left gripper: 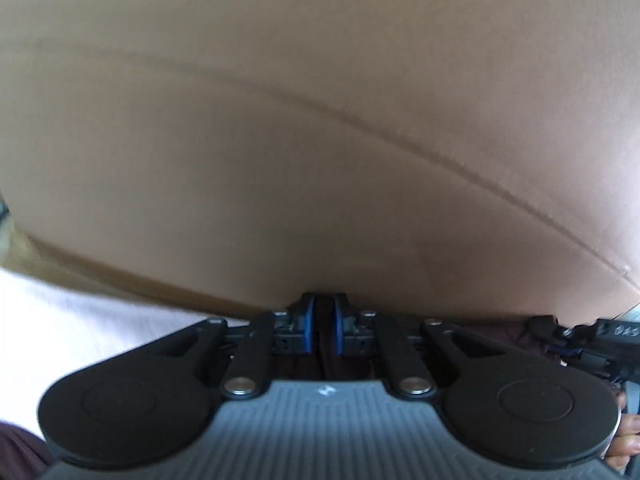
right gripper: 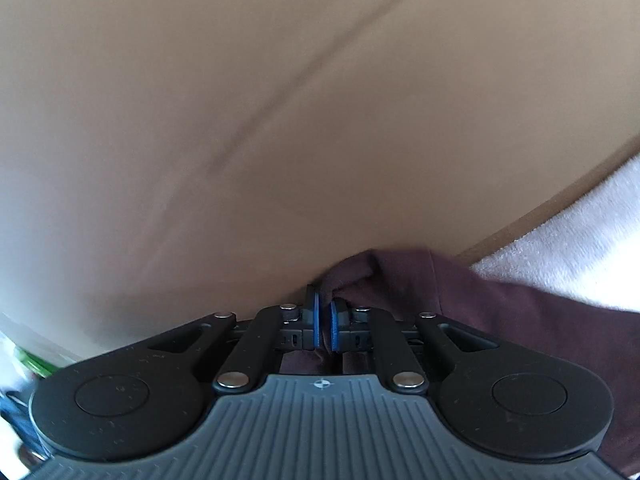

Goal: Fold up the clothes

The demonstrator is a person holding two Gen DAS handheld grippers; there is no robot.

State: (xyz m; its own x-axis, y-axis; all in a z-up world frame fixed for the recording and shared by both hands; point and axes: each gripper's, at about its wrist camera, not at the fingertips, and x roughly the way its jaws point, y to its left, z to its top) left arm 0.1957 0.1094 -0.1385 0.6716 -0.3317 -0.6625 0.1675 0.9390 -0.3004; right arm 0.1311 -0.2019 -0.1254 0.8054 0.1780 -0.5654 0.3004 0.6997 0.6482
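Left jaws: the left gripper (left gripper: 324, 326) has its blue pads nearly together, and dark maroon cloth (left gripper: 326, 364) shows in the narrow gap between them; it looks pinched, though the cloth there is mostly hidden.
Right jaws: the right gripper (right gripper: 325, 328) is pressed onto a bunched edge of the same cloth (right gripper: 500, 312), which rises in a small peak just above the pads.
Where the cloth is: it hangs from both jaws and spreads to the right in the right view, over a white fluffy cover (right gripper: 580, 236).
Behind: a brown cardboard sheet (left gripper: 320, 120) with a crease line fills most of both views.
How it handles: I judge the cloth soft, light and limp; it will sag between the two grips and slip little.
Where to hold: best at edges or corners, well apart, so the cloth stays flat and tight for the fold.
Risk: a thin pinch may take only one layer.
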